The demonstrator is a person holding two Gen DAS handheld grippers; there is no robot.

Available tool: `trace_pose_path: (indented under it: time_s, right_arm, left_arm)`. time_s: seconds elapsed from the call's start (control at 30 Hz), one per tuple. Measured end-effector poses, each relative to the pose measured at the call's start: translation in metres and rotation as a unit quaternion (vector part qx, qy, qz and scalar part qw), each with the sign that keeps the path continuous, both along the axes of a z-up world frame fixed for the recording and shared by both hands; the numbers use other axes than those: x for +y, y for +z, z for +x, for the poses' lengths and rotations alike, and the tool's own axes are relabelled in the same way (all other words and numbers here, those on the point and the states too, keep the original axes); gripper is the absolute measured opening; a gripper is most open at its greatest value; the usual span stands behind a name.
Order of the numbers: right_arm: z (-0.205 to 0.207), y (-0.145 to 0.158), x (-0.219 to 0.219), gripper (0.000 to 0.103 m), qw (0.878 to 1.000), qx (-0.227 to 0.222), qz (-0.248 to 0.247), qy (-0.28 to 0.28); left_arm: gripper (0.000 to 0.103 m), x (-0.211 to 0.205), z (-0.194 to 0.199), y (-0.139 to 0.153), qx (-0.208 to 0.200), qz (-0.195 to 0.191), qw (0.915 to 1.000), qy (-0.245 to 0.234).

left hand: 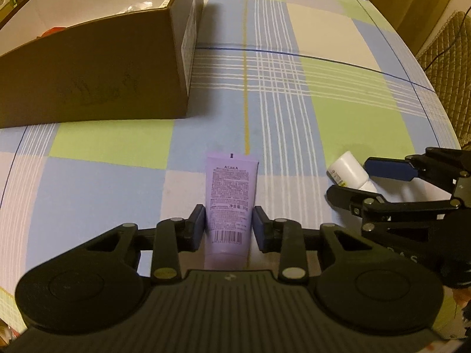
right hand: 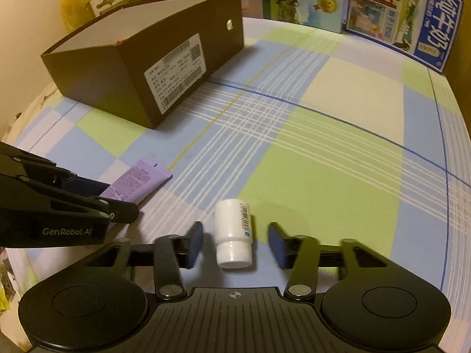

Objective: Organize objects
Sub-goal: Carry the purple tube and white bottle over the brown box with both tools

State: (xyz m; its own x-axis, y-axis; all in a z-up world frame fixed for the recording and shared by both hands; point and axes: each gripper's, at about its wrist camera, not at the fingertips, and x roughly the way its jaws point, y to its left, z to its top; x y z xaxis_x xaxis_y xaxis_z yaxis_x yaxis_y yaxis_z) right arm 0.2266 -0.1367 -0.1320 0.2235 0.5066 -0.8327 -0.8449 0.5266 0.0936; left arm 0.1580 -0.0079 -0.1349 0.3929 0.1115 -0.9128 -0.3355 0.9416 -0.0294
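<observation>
- Two grippers work over one checked tablecloth [right hand: 323, 153] in blue, green and cream, which covers the table and is bare through its middle and right.
- Far left on that cloth sits the largest object, a brown cardboard box [right hand: 141, 67], open at the top with a white printed label on its end. It looks like the bin these items are meant for, and something orange-red shows over its rim, though I cannot tell what.
- Cartons with printed pictures [right hand: 406, 14] line the far edge, apparently just stored there.
- Near left, the left gripper [left hand: 229, 225] straddles the lower half of a purple tube [left hand: 231, 194] lying flat, its crimped end pointing away. The pads are drawn in against the tube's two edges, pinching it; gripping near the cap end probably keeps the soft body from folding when lifted.
- Just right of it, the right gripper [right hand: 235, 242] brackets a small white bottle [right hand: 234, 232] lying on its side, cap toward the camera. Its jaws stand spread with a gap on each side, so nothing is held.
- Both items lie near the front edge, well apart from the box, so neither is yet put away.
</observation>
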Motion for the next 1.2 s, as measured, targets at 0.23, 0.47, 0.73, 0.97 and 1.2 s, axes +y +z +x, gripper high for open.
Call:
trace_pose_path:
  time_s: [0.23,0.47,0.73,0.97,1.2]
  right_arm:
    - [-0.002,-0.001,0.003,0.024,1.0,-0.009,-0.009,0.012]
    - [-0.001,-0.001,0.002,0.024,1.0,0.001,-0.008,0.007]
    - [0.0,0.006,-0.002,0.024,1.0,0.013,0.004,0.001]
    - [-0.002,0.016,0.001,0.024,1.0,0.02,0.02,0.003]
    - [-0.008,0.032,0.009,0.024,0.999,0.018,0.043,0.015]
  left_arm:
    - [0.029,0.002,0.001,0.0,0.001,0.0,1.0,0.007]
    - [0.029,0.003,-0.001,0.0,0.0,-0.006,1.0,0.006]
    - [0.029,0.009,-0.01,0.007,-0.005,-0.011,0.9999,0.004]
    - [0.029,0.018,-0.023,0.018,-0.013,-0.012,0.9998,0.011]
    - [0.029,0.027,-0.037,0.038,-0.034,-0.008,0.9992,0.019]
